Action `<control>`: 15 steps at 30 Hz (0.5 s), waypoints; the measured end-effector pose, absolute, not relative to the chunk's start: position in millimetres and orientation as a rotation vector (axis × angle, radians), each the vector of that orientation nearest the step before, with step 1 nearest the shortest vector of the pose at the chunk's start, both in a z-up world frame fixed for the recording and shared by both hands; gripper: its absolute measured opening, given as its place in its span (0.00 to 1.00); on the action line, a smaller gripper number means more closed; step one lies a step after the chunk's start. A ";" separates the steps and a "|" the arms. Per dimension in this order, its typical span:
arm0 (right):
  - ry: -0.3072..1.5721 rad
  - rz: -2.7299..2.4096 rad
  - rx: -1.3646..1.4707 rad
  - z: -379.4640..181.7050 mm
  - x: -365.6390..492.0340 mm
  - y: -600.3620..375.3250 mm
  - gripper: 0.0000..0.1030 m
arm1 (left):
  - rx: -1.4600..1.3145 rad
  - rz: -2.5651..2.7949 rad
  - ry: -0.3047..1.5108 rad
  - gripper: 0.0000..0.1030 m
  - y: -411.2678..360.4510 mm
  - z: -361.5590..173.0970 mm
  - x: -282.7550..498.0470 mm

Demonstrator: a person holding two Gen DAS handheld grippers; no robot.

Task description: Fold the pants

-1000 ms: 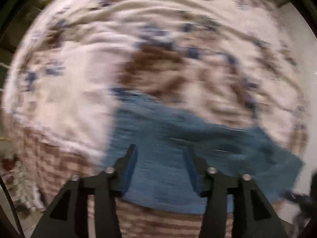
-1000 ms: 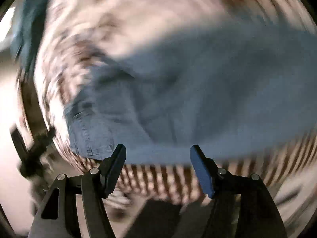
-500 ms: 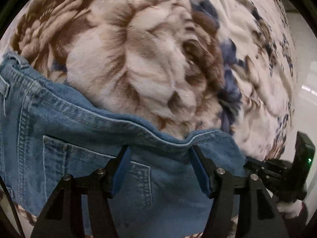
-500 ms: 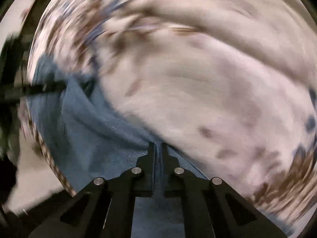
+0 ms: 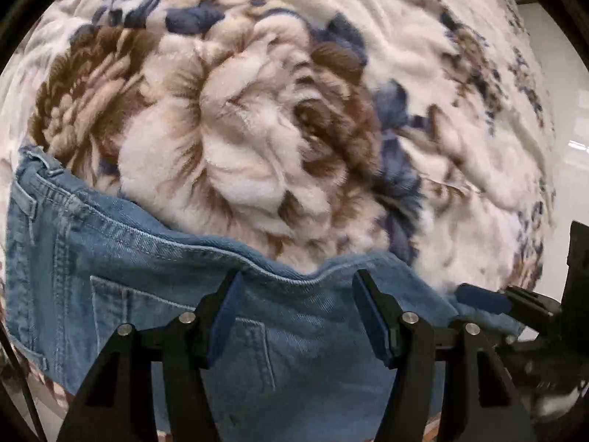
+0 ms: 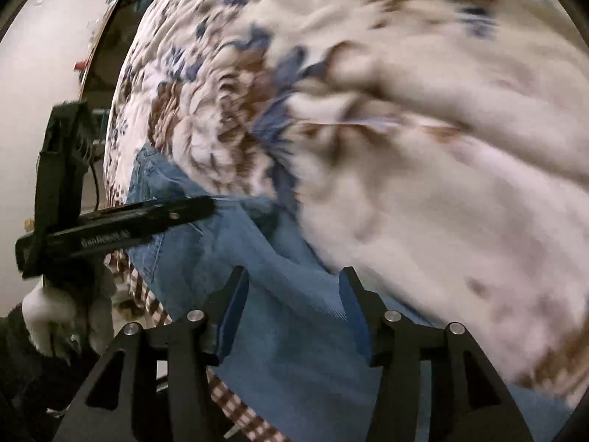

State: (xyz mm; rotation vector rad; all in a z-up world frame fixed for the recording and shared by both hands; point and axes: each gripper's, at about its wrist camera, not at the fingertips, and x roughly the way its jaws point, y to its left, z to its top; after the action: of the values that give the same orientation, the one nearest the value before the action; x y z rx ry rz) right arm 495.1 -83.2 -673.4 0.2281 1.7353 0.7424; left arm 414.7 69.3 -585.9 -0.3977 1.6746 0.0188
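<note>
Denim blue jeans (image 5: 176, 294) lie at the near edge of the floral fleece blanket (image 5: 257, 129), both the left gripper (image 5: 294, 316) and right gripper (image 6: 291, 313) spread and empty above them, the right's jaws having just reopened, so closing too shallowly could pinch only the top layer or snag fleece.

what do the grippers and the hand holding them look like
Both the left gripper and the right gripper have black angular fingers with silver bolts and blue pads. The left one carries white lettering. A white glove and dark sleeve show.
</note>
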 end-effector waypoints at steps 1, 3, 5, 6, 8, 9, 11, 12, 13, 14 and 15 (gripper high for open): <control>1.751 0.768 0.227 -680.7 494.7 -72.9 0.36 | -0.397 0.023 1.677 0.58 70.5 -589.0 415.5; 1.794 0.785 0.232 -696.3 494.4 -61.7 0.05 | -0.387 0.016 1.686 0.58 73.0 -594.9 415.9; 1.812 0.690 0.378 -709.0 500.4 -79.6 0.03 | -0.396 0.007 1.683 0.58 74.4 -595.8 417.1; 1.820 0.650 0.436 -715.1 504.7 -86.8 0.03 | -0.397 0.000 1.684 0.58 75.6 -596.1 417.9; 1.846 0.568 0.573 -727.1 504.5 -113.5 0.03 | -0.430 -0.007 1.682 0.58 82.6 -596.8 418.5; 1.851 0.561 0.586 -728.8 502.5 -119.0 0.03 | -0.442 -0.009 1.682 0.58 83.4 -597.6 419.0; 1.845 0.599 0.587 -721.3 500.3 -120.3 0.04 | -0.437 -0.011 1.686 0.58 81.6 -597.1 421.0; 1.825 0.602 0.598 -712.2 500.5 -124.0 0.06 | -0.427 -0.012 1.685 0.58 85.7 -595.3 419.9; 1.804 0.603 0.617 -703.4 501.3 -127.6 0.06 | -0.409 -0.013 1.681 0.58 81.2 -593.2 420.1; 1.775 0.589 0.626 -690.6 500.6 -135.8 0.08 | -0.370 -0.016 1.664 0.58 81.5 -584.7 420.0; 1.728 0.558 0.639 -675.8 497.5 -147.3 0.19 | -0.339 -0.021 1.644 0.58 77.8 -578.7 419.5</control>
State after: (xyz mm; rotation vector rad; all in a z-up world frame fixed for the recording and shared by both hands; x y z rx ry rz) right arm 497.5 -147.3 -675.8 0.6390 1.7282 0.5582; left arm 419.5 77.8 -578.7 -0.3390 1.6445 -0.0212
